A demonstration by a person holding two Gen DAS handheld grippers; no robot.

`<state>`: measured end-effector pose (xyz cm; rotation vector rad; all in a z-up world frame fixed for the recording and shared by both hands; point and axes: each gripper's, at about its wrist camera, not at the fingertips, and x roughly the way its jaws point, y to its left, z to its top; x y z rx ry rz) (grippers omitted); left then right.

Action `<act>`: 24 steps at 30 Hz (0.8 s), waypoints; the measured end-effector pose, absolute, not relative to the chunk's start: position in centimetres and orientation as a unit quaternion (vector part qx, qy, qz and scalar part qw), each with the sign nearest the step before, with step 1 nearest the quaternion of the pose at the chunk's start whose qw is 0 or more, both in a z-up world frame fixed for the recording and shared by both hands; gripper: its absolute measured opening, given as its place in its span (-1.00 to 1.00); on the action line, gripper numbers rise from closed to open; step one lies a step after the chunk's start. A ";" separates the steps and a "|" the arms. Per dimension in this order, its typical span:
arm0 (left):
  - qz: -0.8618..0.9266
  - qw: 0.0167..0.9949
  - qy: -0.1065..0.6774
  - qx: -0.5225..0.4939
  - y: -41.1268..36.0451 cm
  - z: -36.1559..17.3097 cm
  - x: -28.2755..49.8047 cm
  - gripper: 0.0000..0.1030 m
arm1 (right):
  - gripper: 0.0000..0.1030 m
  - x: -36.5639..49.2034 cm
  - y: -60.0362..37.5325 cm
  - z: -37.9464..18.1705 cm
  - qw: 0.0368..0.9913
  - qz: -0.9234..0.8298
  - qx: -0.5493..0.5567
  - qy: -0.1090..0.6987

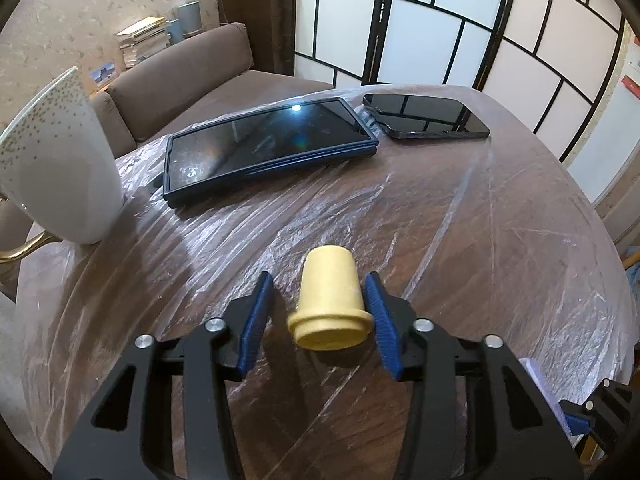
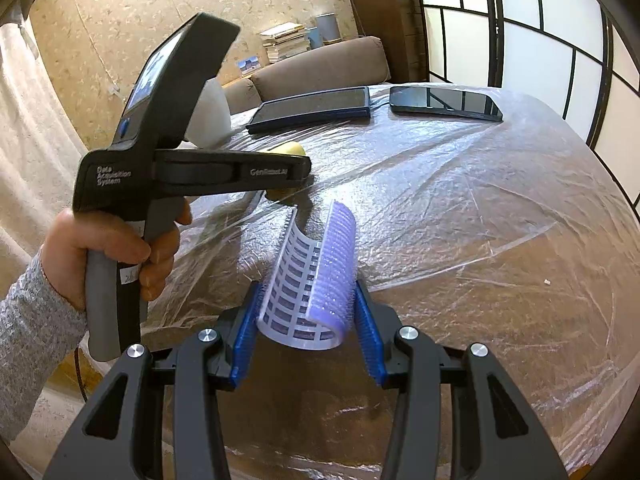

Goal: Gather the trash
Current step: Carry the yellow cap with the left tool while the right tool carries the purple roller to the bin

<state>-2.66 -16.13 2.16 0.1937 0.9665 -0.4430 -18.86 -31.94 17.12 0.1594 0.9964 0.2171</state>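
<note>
Item: yellow cup [image 1: 330,305] — lay on its side on the plastic-covered table [image 1: 480,220], between the parted fingers of my left gripper [image 1: 320,316], the right pad touching its rim, the left pad apart.

Item: lilac hair roller [image 2: 316,276] — split along its length, wedged between my right gripper's [image 2: 308,316] blue pads.

Beyond — white vase [image 1: 60,160], tablet [image 1: 268,144], phone [image 1: 426,116].

Brown sofa [image 1: 180,76], paneled screen [image 1: 440,20], patterned wallpaper [image 2: 120,20].
</note>
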 end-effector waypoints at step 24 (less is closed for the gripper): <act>-0.212 0.872 0.437 0.059 -13.0 4.5 -7.7 -0.26 | -0.14 -22.4 -34.1 17.8 0.850 0.177 0.085 0.488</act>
